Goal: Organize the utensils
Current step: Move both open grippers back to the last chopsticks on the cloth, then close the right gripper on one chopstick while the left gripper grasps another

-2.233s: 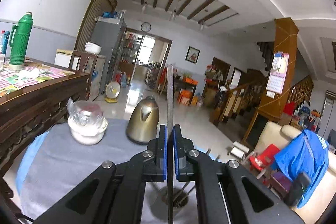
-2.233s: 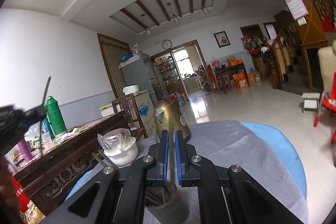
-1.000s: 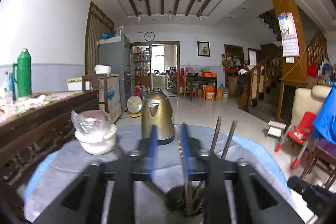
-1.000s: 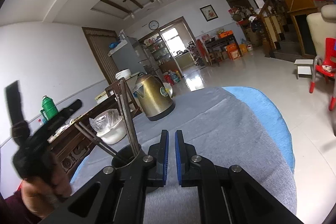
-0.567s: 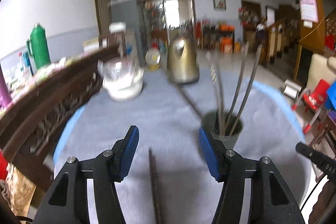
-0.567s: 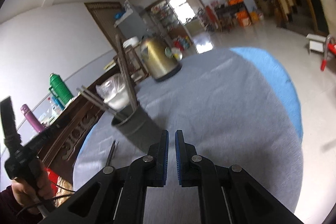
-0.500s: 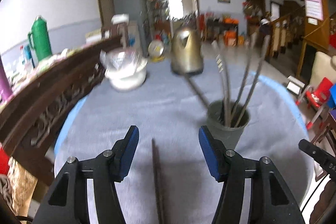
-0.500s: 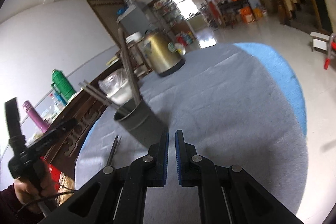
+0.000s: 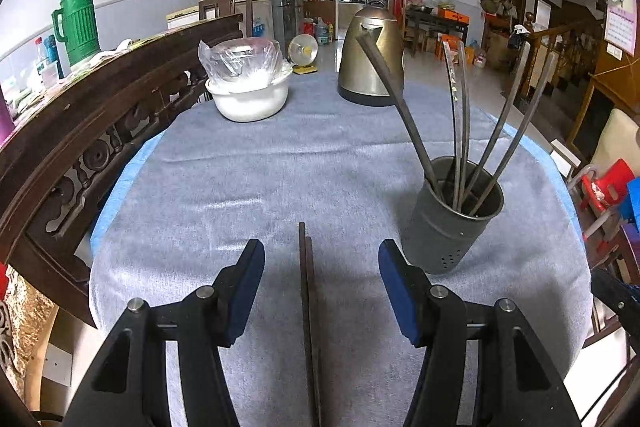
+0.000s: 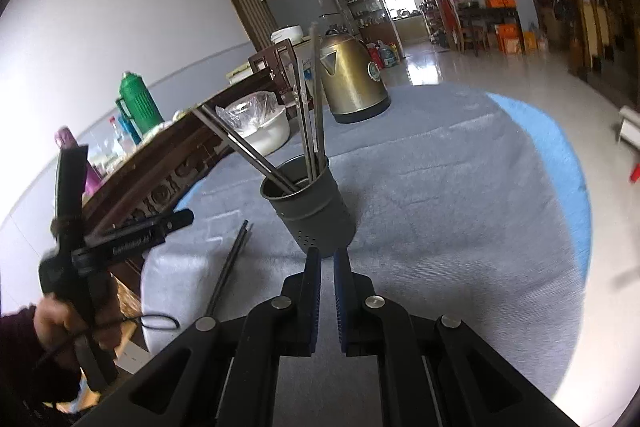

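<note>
A grey metal utensil cup (image 9: 456, 215) stands on the grey cloth and holds several long metal utensils (image 9: 460, 115). It also shows in the right wrist view (image 10: 310, 199). A pair of dark chopsticks (image 9: 308, 315) lies flat on the cloth, between the fingers of my left gripper (image 9: 322, 291), which is open and empty above it. The chopsticks show in the right wrist view (image 10: 230, 267) too. My right gripper (image 10: 326, 291) is shut and empty, just in front of the cup. The left gripper appears at left in the right wrist view (image 10: 120, 235).
A brass kettle (image 9: 374, 59) and a white bowl covered in plastic (image 9: 248, 83) stand at the far side of the round table (image 9: 208, 163). A dark carved wooden sideboard (image 9: 80, 115) runs along the left, with a green thermos (image 9: 78, 21) on it.
My left gripper let a utensil go into the cup, opened, pulled back and tilted down over the chopsticks. My right gripper stayed shut and tilted down toward the table.
</note>
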The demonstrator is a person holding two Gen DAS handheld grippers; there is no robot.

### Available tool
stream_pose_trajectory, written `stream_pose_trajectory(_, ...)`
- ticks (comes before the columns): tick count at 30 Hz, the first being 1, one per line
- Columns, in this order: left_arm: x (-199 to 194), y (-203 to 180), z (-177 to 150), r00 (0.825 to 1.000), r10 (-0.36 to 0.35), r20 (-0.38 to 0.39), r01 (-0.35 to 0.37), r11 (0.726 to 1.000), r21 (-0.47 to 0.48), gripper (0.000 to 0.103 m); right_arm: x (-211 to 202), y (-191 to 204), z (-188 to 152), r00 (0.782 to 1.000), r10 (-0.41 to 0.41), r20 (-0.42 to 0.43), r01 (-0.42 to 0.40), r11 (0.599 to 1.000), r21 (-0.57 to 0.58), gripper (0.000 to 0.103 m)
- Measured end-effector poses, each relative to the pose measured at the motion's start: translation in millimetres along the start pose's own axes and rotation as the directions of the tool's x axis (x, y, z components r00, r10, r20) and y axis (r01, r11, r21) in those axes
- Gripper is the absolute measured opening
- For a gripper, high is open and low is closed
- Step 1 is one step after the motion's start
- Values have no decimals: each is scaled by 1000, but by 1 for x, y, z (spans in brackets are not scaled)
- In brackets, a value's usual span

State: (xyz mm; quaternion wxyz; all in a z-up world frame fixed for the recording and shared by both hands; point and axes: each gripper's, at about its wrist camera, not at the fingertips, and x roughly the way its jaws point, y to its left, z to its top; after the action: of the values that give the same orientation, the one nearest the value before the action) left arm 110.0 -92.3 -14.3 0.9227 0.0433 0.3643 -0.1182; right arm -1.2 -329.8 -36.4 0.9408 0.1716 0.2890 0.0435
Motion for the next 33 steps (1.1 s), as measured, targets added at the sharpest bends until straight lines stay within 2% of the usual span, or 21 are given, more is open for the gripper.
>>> stream_pose_trajectory(4, -9, 14, 3, 1000, -23, 18, 23, 1000, -2, 60, -13, 8, 6, 998, -53, 38, 53, 999, -4, 9)
stream_pose_trajectory(5, -13, 20, 2, 999, -33, 23, 33, 999, -2, 60, -13, 10, 7, 997, -59, 46, 59, 998, 1, 12)
stream_pose_trajectory(7, -22, 31, 0, 998, -43, 42, 43, 999, 3, 60, -12, 14, 7, 997, -51, 61, 50, 998, 26, 22)
stream_pose_trajectory(9, -30, 43, -3, 997, -41, 60, 40, 999, 27, 61, -6, 24, 6, 997, -16, 79, 11, 998, 59, 38)
stream_pose_trajectory(11, -39, 58, -5, 996, -19, 86, 15, 998, 57, 62, 6, 37, 5, 996, 39, 77, -46, 996, 81, 38)
stream_pose_trajectory(13, -47, 73, -7, 995, -13, 102, 7, 998, 57, 70, 21, 50, 2, 993, 103, 52, -108, 988, 111, 38)
stream_pose_trajectory(15, -47, 90, -10, 995, -27, 93, 24, 999, 32, 73, 41, 65, -4, 987, 158, 13, -158, 977, 142, 38)
stream_pose_trajectory(17, -39, 102, -14, 997, -59, 54, 60, 998, -9, 73, 63, 75, -10, 984, 172, -42, -162, 972, 169, 36)
stream_pose_trajectory(19, -25, 113, -22, 995, -95, -15, 94, 994, -59, 73, 79, 82, -15, 982, 164, -89, -145, 971, 192, 36)
stream_pose_trajectory(21, -11, 118, -29, 990, -122, -66, 117, 991, -66, 73, 93, 89, -16, 980, 152, -129, -125, 973, 196, 36)
stream_pose_trajectory(23, 3, 121, -35, 986, -119, -113, 113, 992, -54, 73, 107, 98, -15, 981, 104, -165, -77, 983, 164, 35)
stream_pose_trajectory(25, 18, 125, -37, 981, -115, -157, 108, 993, -57, 73, 118, 99, -14, 978, 91, -189, -63, 987, 151, 31)
stream_pose_trajectory(29, 33, 139, -41, 974, -117, -194, 97, 989, -112, 73, 161, 110, -12, 952, 64, -300, -31, 993, 113, 24)
stream_pose_trajectory(33, 39, 148, -48, 972, -112, -206, 83, 986, -147, 73, 188, 130, -16, 929, 66, -365, -51, 997, 49, 23)
